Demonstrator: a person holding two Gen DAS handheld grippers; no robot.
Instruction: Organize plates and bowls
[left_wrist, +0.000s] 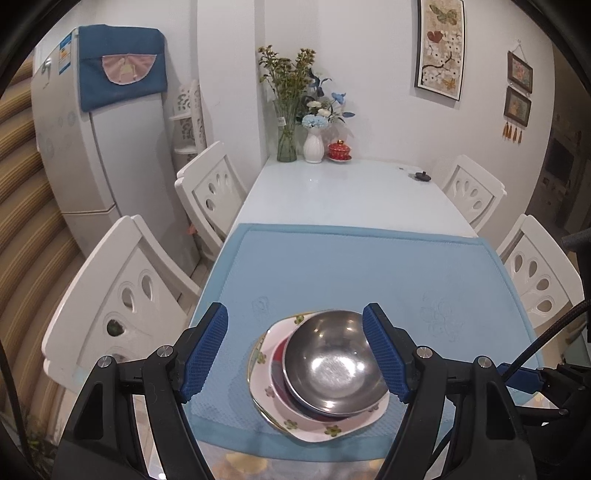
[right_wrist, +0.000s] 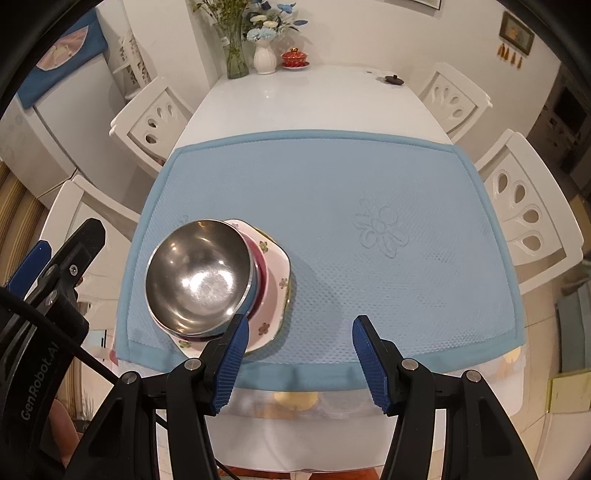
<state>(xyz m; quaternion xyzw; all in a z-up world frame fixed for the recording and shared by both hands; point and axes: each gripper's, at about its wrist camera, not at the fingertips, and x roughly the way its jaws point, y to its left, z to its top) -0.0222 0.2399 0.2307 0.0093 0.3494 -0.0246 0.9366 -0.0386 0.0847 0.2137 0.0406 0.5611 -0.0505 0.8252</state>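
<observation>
— So, how far along are you with the dishes?

— Nearly done, I'd judge. The steel bowl (left_wrist: 334, 363) sits nested on top of a stack: under it a red dish (right_wrist: 261, 275), and under that the flowered plate (left_wrist: 321, 430). Everything I can see of plates and bowls is in that one pile on the blue mat (right_wrist: 369, 177).

— Where is the pile from your tongs?

— Straight ahead of my left tongs (left_wrist: 295, 354), below and between the fingers from that camera. From my right tongs (right_wrist: 297, 363) it lies just off to the left, beside the left finger.

— Are you holding anything?

— No. Both pairs stand open and grip nothing; the left ones frame the bowl without pressing it, as far as I can tell.

— What's left, then?

— Little. The bowl rides slightly off-centre on the plate, so perhaps a nudge. No other loose dishes show on the surface (left_wrist: 332, 192).
</observation>
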